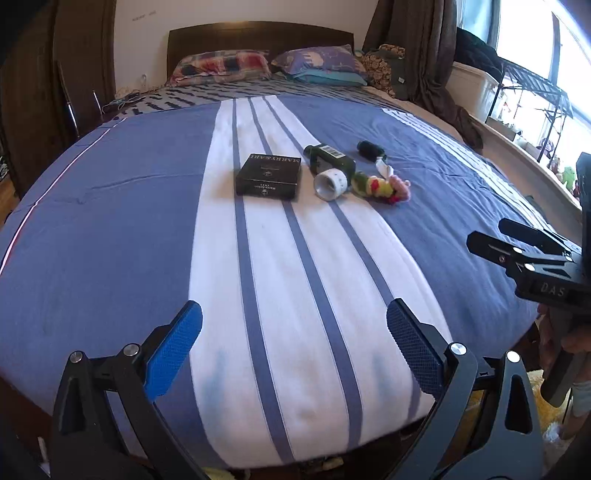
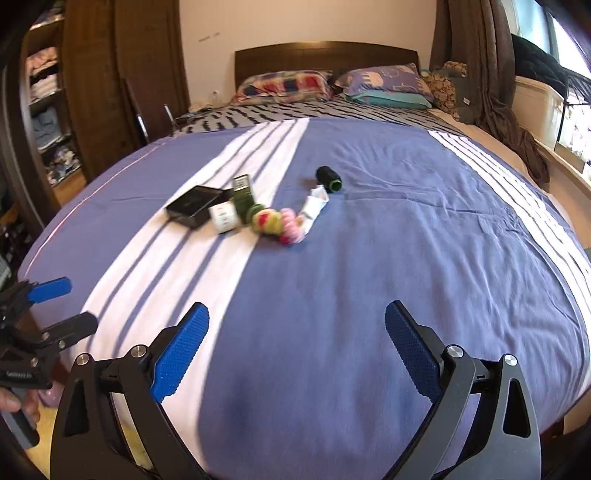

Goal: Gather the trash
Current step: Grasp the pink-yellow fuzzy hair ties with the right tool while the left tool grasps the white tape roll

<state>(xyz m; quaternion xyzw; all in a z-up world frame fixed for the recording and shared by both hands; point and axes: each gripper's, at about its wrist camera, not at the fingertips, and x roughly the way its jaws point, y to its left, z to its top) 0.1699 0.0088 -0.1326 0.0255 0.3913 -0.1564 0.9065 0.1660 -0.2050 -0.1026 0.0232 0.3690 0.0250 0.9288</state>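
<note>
A bed (image 1: 110,229) covered with a blue spread crossed by white stripes fills both wrist views, and the trash lies in one loose cluster near its middle, well apart from both grippers. Counted there: one flat black box (image 1: 268,176), one dark green bottle (image 1: 328,159) lying on its side with a barcode label up, one white roll of tape (image 1: 331,184) just in front of the bottle, one small black cylinder (image 1: 370,150) a little farther back, one white crumpled scrap (image 1: 384,170) beside it, and a clump of soft knitted pieces in green, yellow and pink (image 1: 380,187), whose exact number cannot be told. The box sits on the white stripe; the cylinder lies on plain blue.

At the head of the bed lie two pillows, one plaid pillow (image 1: 221,66) and one purple pillow (image 1: 321,61), against one dark wooden headboard (image 1: 258,35).

The left gripper (image 1: 294,345) hangs over the foot of the bed with its jaws spread wide and nothing between them. The right gripper (image 2: 296,349) is beside it over the blue part, its jaws also at full spread and empty. Each gripper has two blue-padded fingers (image 2: 181,350). A hand (image 1: 561,354) grips the right gripper's handle at the edge of the left view.
</note>
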